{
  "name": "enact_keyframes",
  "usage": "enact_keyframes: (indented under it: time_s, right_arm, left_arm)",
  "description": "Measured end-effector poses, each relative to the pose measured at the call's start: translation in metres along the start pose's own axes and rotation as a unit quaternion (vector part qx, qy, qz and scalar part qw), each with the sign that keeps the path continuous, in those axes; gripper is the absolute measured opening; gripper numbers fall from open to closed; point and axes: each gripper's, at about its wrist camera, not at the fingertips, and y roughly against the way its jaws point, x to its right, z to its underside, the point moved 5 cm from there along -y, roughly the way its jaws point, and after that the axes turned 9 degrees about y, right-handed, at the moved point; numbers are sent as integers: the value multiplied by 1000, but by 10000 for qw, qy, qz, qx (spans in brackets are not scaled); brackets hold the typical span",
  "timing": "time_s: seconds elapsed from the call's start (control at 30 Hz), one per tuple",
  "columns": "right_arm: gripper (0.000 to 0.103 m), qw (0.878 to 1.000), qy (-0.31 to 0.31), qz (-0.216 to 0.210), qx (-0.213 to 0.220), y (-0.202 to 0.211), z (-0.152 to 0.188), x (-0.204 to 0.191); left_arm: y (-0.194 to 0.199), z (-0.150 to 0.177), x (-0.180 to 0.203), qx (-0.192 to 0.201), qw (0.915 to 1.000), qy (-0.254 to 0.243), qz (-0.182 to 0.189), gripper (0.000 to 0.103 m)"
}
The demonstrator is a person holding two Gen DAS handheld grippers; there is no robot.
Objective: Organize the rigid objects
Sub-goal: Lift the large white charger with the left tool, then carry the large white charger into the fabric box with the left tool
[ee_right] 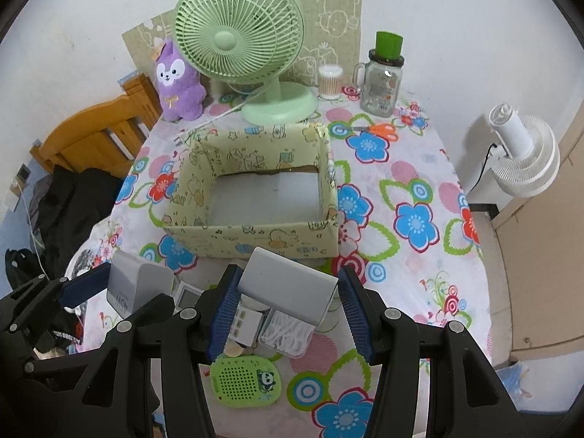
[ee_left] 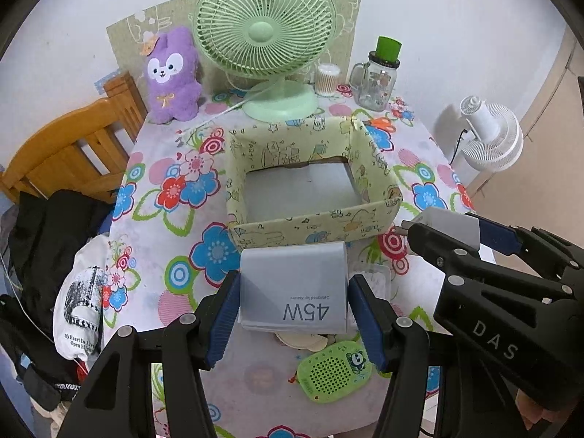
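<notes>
My left gripper (ee_left: 294,292) is shut on a grey 45W charger block (ee_left: 294,284), held above the table just in front of the yellow cartoon-print box (ee_left: 314,224). My right gripper (ee_right: 286,297) is shut on a second grey charger (ee_right: 288,290), also held in front of the box (ee_right: 252,237). The box is open and looks empty. The right gripper with its charger (ee_left: 450,224) shows at the right of the left wrist view; the left gripper with its charger (ee_right: 140,284) shows at the left of the right wrist view.
On the flowered table below lie a green panda speaker (ee_right: 246,383), a clear box of white items (ee_right: 286,334) and small cards. Behind the box stand a green fan (ee_right: 241,43), purple plush (ee_right: 179,80), cotton-swab tub (ee_right: 330,82), glass jar (ee_right: 381,84) and orange scissors (ee_right: 383,130). A wooden chair (ee_left: 73,146) is at the left.
</notes>
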Motion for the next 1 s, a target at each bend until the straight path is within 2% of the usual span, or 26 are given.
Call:
enact_keyframes:
  time_s: [0.53,1.0]
  right_arm:
    - [57,9999,-58,121,104,7,-23,-11]
    - [57,9999,-31,116,91,-9,-54,-14]
  left_arm:
    - [6,-23,-15,118,9998,-151,40,61]
    - [-12,-55,-23,43,9998,-149,79,61]
